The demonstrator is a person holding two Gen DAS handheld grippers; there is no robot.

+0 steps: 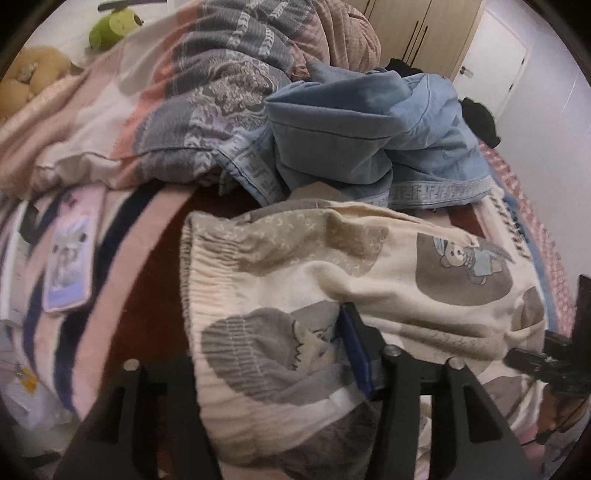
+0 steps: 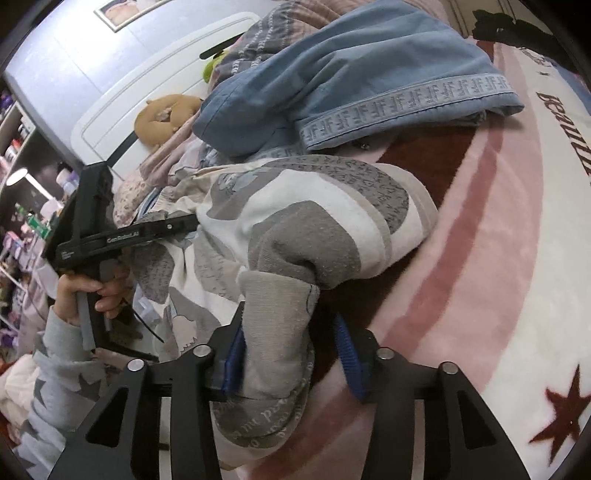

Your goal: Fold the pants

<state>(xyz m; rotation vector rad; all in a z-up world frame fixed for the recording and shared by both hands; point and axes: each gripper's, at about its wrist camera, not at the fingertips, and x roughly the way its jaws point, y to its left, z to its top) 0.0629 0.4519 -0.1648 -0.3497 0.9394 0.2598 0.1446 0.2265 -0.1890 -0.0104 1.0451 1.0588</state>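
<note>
Pants of cream cotton with grey patches (image 1: 332, 280) lie bunched just below the blue denim heap (image 1: 369, 147). Right gripper (image 2: 288, 354) stands wide around a grey cuff; left gripper (image 1: 280, 350) — cloth-covered, grip unclear. Best pull both ends taut — leg flat — before folding.

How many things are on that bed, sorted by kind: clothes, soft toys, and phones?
Clothes: 2, the cream patterned pants and a blue denim garment.
Soft toys: 2, one green plush and one tan plush.
Phones: 1, a phone in a pink case.
Total: 5
</note>
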